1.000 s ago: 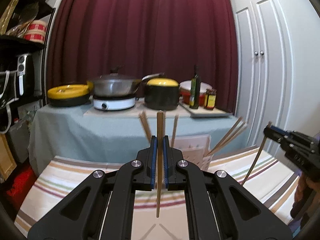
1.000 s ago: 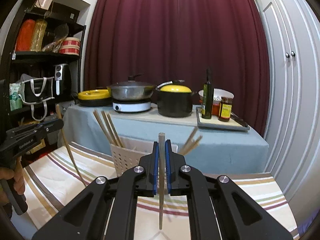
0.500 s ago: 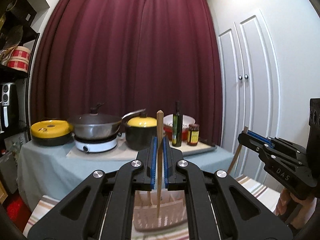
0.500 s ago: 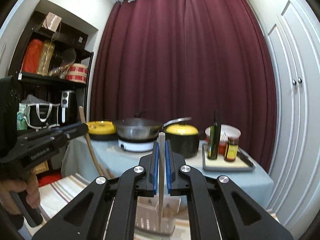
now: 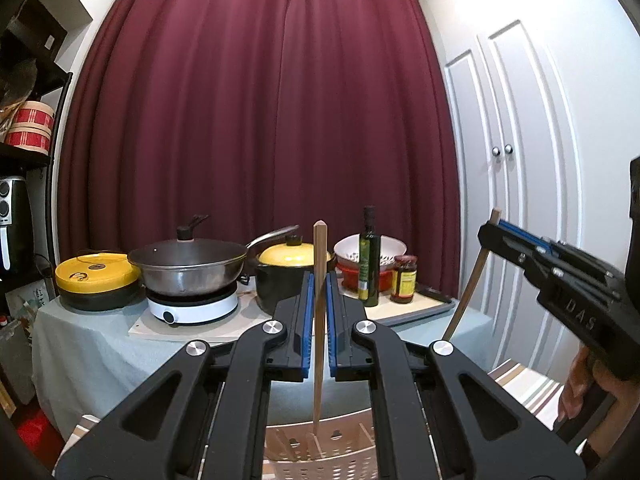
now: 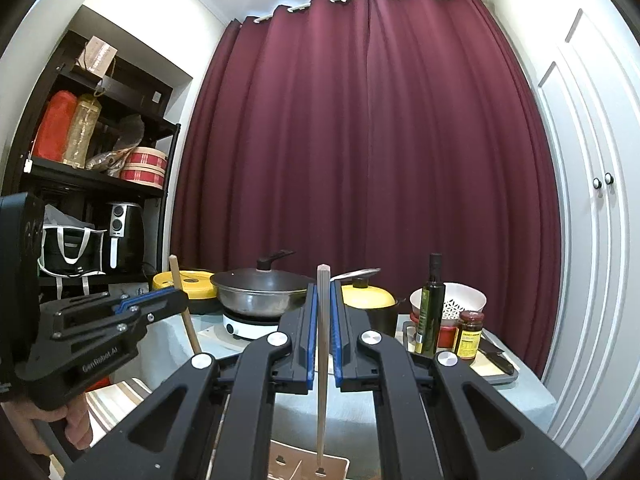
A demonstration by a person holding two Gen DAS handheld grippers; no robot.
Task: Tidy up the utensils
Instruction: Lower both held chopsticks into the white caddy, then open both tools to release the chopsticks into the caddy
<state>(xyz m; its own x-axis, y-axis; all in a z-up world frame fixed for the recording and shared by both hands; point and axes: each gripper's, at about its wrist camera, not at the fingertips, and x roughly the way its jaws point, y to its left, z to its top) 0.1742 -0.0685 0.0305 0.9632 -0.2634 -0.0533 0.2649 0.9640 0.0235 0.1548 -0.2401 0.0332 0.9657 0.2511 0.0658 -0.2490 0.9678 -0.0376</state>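
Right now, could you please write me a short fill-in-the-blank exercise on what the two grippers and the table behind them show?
1. Each gripper, the left gripper and the right gripper, holds one ____.
2. The basket lies ____ both held sticks.
3. The lid of the black pot is ____.
4. The tall bottle stands on a ____.

Missing words: chopstick; below; yellow; tray

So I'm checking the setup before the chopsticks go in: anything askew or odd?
Nothing stands out. Each hand-held gripper, left and right, holds a chopstick roughly upright above the perforated basket. The pots and bottles behind stand upright, with nothing spilled.
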